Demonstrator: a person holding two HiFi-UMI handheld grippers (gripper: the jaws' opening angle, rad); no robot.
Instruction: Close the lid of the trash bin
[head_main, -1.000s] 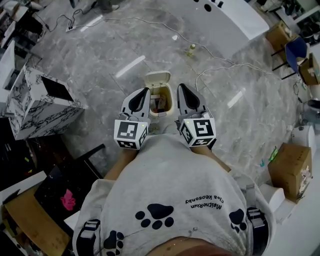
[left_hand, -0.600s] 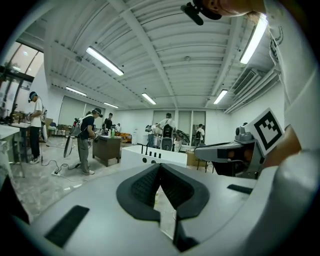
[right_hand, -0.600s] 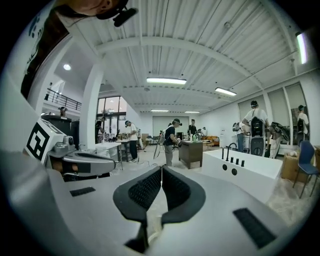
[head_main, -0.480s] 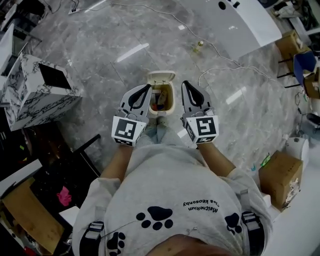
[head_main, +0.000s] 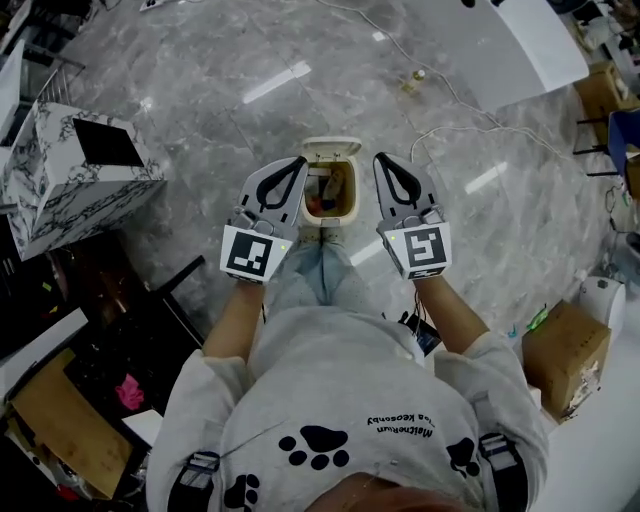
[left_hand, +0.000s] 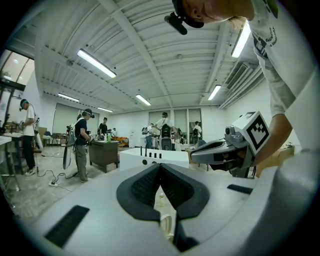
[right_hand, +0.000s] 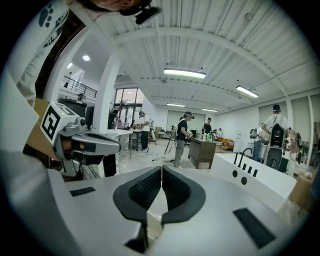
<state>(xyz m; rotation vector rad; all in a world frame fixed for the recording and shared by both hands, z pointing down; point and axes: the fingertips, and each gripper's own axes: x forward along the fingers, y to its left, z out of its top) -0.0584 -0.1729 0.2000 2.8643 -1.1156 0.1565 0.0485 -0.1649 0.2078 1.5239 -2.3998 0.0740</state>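
A grey marbled stone floor (head_main: 200, 110) spreads below. At the left stands a white, black-veined box (head_main: 60, 190). The small cream plastic trash bin (head_main: 330, 217) sits on the floor ahead of the person, its hinged lid (head_main: 332, 149) tipped up, rubbish showing inside. The grey two-jaw left gripper (head_main: 297, 161) and right gripper (head_main: 381, 158) flank it, both clenched on nothing.
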